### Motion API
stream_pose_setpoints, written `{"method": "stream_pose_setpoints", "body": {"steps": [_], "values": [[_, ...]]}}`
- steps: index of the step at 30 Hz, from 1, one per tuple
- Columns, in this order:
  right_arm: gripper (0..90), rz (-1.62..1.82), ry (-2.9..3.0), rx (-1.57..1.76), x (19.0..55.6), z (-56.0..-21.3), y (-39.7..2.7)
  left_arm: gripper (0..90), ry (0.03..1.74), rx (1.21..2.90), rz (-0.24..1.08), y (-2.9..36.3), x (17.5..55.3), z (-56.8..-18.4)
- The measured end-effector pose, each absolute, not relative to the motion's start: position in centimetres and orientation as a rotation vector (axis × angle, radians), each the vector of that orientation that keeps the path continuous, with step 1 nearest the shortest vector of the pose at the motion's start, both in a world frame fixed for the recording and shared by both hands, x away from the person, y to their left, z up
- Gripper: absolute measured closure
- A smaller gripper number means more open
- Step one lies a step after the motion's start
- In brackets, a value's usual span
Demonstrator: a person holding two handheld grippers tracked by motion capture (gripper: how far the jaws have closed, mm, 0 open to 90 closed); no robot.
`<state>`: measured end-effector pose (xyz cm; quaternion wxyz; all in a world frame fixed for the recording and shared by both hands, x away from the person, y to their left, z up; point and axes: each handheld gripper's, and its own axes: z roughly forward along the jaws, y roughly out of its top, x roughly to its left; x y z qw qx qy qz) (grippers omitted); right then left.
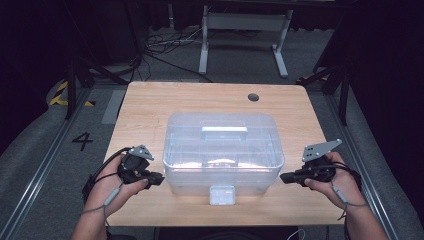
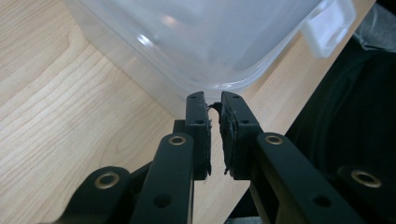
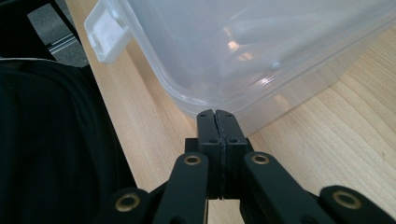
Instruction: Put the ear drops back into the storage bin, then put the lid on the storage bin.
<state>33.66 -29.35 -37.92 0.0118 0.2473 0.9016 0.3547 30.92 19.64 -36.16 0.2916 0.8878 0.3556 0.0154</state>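
High view: clear lidded box (image 1: pixel 223 150) sits mid-bench (image 1: pixel 150 105), your grippers flanking it. Left gripper view: left gripper (image 2: pixel 214 100) cracked narrowly, nothing between, near box corner. Right gripper view: right gripper (image 3: pixel 216 114) fully closed, empty.

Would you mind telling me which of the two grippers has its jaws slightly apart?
The left gripper: a narrow gap shows between its jaws, with nothing in it, while the right gripper has its jaws pressed together.

Bare forearms, no sleeves. Left gripper (image 1: pixel 159 178) and right gripper (image 1: pixel 284 177): black, two flat-padded jaws on brass-riveted link arms, grey three-cornered plate on top, grey cable trailing along wrist.
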Motion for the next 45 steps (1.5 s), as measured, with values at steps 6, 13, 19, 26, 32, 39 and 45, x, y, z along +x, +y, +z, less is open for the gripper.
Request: {"method": "stream_pose_setpoints", "body": {"steps": [6, 13, 19, 26, 32, 39, 45], "values": [[90.0, 1.132, 2.783, 0.779, 33.6, -37.6, -29.6, 80.5, 0.95, 2.304, 0.071, 20.0, 30.9, -35.7], [90.0, 1.145, 2.773, 0.788, 33.7, -37.6, -29.6, 80.7, 0.95, 2.234, 0.105, 20.5, 30.9, -35.2], [90.0, 1.172, 2.734, 0.804, 33.8, -37.3, -30.1, 77.9, 1.033, 2.111, 0.205, 22.0, 31.2, -34.7], [90.0, 1.203, 2.686, 0.818, 33.9, -37.0, -30.5, 72.8, 1.062, 1.97, 0.319, 22.8, 31.7, -34.5], [90.0, 1.254, 2.631, 0.824, 34.1, -36.5, -30.8, 69.5, 1.041, 1.879, 0.372, 23.3, 33.0, -35.1], [90.0, 1.335, 2.537, 0.843, 35.2, -35.7, -31.2, 65.8, 1.078, 1.823, 0.412, 23.5, 34.2, -35.4], [88.9, 1.401, 2.457, 0.884, 36.4, -35.3, -31.8, 65.3, 1.097, 1.818, 0.421, 23.3, 35.4, -35.3]]}}
